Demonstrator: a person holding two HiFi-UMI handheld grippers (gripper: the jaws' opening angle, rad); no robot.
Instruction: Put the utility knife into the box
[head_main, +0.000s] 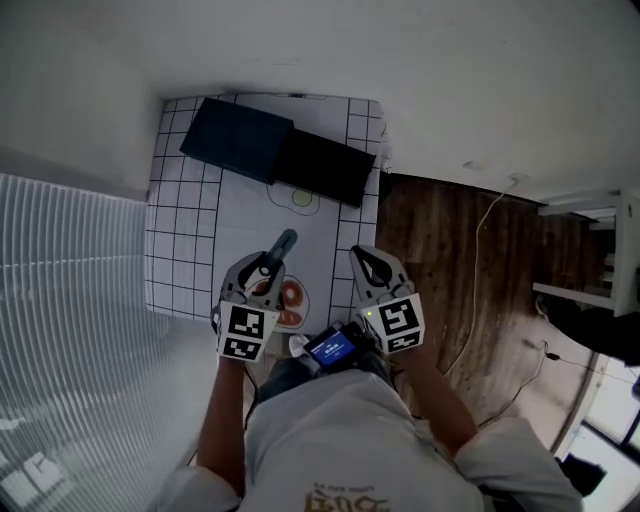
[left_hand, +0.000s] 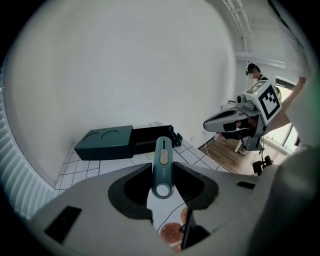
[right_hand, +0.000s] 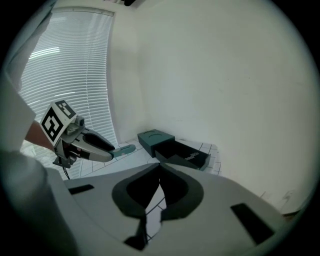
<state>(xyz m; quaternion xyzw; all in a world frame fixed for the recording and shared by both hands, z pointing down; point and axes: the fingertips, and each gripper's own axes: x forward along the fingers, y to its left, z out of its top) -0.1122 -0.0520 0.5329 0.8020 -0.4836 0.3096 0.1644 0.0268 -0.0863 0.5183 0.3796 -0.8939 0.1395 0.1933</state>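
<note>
Now one utility knife (left_hand: 163, 162) clamped in left tongs (left_hand: 162, 169); one box (left_hand: 104, 144).

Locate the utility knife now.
The utility knife is left of centre in the head view, gripped by the left tool above the table's near end, pointing toward the box.

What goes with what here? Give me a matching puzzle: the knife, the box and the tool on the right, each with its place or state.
1. utility knife
2. right gripper
3. box

A. at the far end of the table
B. jaws together, nothing between them
C. clamped in the left gripper

Pairs: 1-C, 2-B, 3-A.
</note>
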